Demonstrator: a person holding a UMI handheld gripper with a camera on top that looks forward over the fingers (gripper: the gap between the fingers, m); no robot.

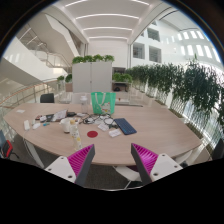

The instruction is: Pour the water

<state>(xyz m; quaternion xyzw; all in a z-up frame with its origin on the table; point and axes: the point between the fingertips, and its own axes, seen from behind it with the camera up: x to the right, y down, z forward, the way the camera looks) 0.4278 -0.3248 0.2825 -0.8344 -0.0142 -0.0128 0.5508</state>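
Note:
My gripper [113, 160] is open and empty, its two magenta pads wide apart, held well back from a large oval wooden table [150, 128]. On the table's far left part lie several small objects: a white cup-like item [66, 125], a clear glass-like item [76, 131], a red round piece [93, 133] and a blue book [125, 126]. All are far beyond the fingers. A green translucent chair back [102, 101] stands at the table's far side. Nothing lies between the fingers.
White chairs [127, 175] stand at the table's near edge, just ahead of the fingers. Tall green plants [178, 80] line the right side. White cabinets with plants on top [92, 75] stand behind the table. A staircase [35, 60] rises at the left.

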